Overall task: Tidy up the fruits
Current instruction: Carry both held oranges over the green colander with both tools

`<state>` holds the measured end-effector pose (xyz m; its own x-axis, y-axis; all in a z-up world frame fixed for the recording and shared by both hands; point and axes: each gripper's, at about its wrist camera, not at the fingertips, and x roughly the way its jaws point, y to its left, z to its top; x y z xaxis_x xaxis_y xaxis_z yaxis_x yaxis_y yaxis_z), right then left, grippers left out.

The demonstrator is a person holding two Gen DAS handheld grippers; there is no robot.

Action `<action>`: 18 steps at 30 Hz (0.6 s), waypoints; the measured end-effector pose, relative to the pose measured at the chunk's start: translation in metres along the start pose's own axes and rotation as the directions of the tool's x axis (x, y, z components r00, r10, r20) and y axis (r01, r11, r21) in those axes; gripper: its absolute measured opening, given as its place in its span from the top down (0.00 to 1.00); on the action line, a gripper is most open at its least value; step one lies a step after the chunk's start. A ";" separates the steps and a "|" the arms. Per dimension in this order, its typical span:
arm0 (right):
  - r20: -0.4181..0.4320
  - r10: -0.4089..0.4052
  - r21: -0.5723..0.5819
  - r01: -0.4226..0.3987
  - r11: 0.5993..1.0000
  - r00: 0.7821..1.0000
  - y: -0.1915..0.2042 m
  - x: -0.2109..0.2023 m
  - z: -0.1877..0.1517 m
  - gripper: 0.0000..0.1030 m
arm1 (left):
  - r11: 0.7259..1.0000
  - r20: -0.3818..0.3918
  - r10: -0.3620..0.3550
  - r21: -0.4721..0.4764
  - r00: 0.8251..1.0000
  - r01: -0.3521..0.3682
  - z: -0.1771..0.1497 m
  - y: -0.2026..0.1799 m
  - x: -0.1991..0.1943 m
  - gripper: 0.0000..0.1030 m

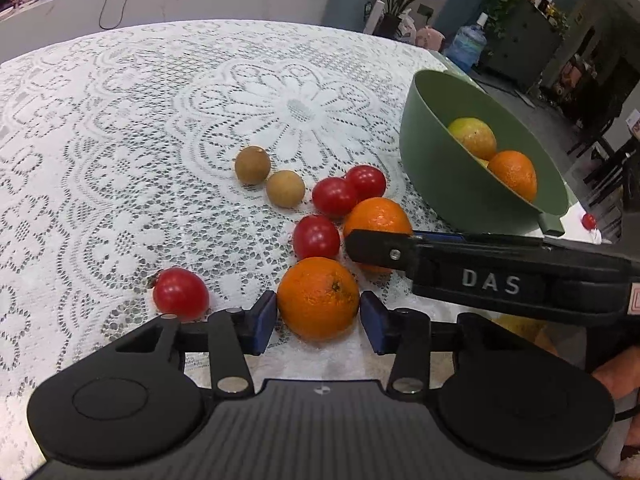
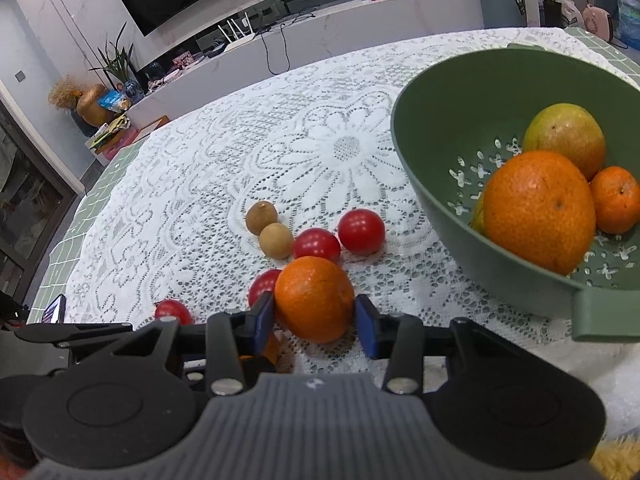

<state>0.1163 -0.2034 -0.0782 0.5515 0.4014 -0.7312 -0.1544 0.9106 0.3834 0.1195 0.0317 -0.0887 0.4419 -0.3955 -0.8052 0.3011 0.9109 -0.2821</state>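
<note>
Oranges sit between both claws. In the left wrist view, lower centre, the left gripper (image 1: 319, 316) brackets an orange (image 1: 318, 298), its blue pads touching or nearly so; I cannot tell if they press. In the right wrist view, the right gripper (image 2: 315, 322) clasps a second orange (image 2: 314, 298), the green colander (image 2: 440, 128) at right.

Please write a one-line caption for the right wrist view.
Right gripper closes on an orange beside the green colander.
</note>
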 end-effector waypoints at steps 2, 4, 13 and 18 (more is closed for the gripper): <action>0.015 -0.001 -0.008 0.001 1.000 1.000 0.001 -0.004 -0.001 0.61 | 1.000 0.009 -0.010 -0.008 1.000 0.010 -0.001 0.001 -0.004 0.50; 0.034 -0.004 -0.022 0.005 1.000 0.999 0.003 -0.010 -0.003 0.61 | 1.000 0.018 -0.017 -0.014 1.000 0.017 -0.003 0.001 -0.009 0.50; 0.137 -0.011 -0.111 0.026 0.993 0.991 0.012 -0.048 -0.011 0.61 | 1.000 0.081 -0.006 -0.029 0.997 0.009 -0.007 -0.005 -0.030 0.50; 0.175 -0.021 -0.131 0.044 0.990 0.984 0.010 -0.069 -0.012 0.61 | 0.999 0.128 -0.023 -0.046 0.992 0.029 -0.006 -0.009 -0.046 0.50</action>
<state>0.0671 -0.2209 -0.0311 0.6894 0.3592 -0.6291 -0.2364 0.9324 0.2733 0.0917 0.0426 -0.0524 0.5390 -0.4283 -0.7253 0.2748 0.9034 -0.3293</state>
